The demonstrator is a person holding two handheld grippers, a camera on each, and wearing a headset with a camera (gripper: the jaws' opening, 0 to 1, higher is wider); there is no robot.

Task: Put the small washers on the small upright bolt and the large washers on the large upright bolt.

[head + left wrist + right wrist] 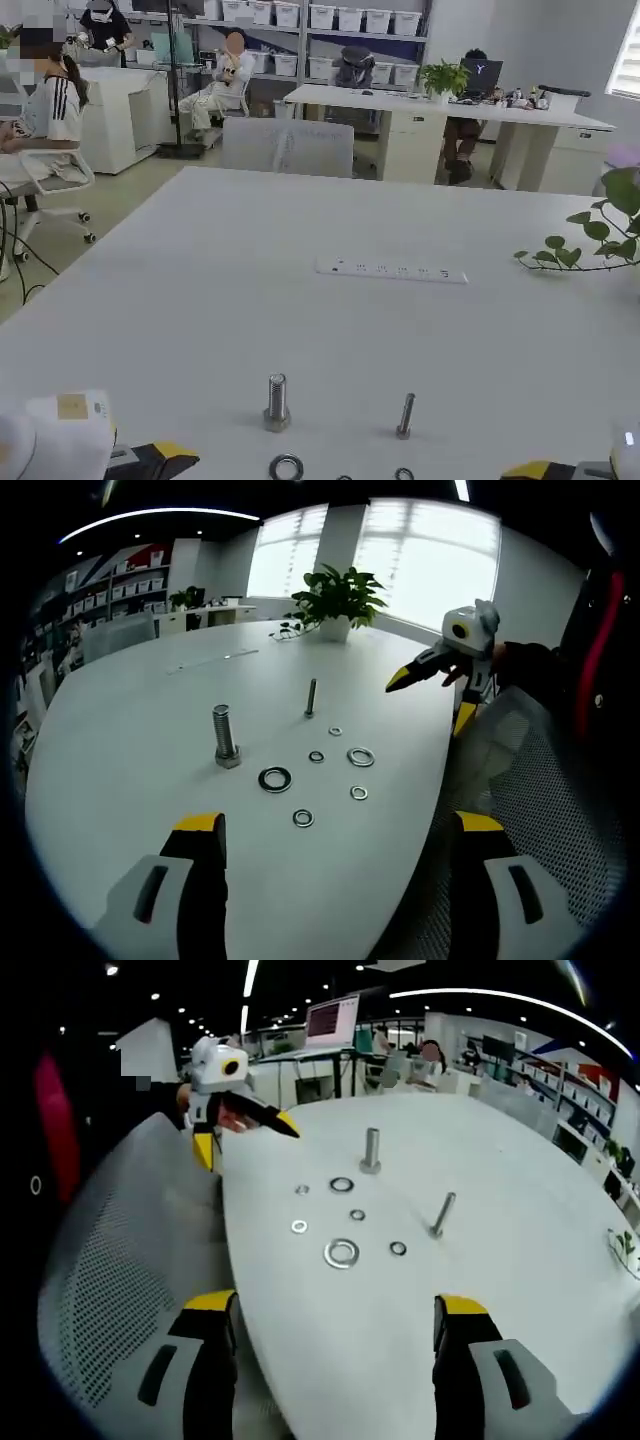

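Washers (275, 778) lie loose near the worktop's (120, 740) front edge beside large bolt (224, 738) and small bolt (311, 697), none fitted. Left gripper (339, 825) and right gripper (336, 1303) spread, empty. Likely next: low pinch on one washer

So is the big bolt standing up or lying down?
Standing up: the big bolt rests on its wide head on the table, its shaft pointing straight up.

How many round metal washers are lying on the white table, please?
6. Two large round metal washers and four small washers lie loose on the white table, on the person's side of the two upright steel bolts. None looks hidden.
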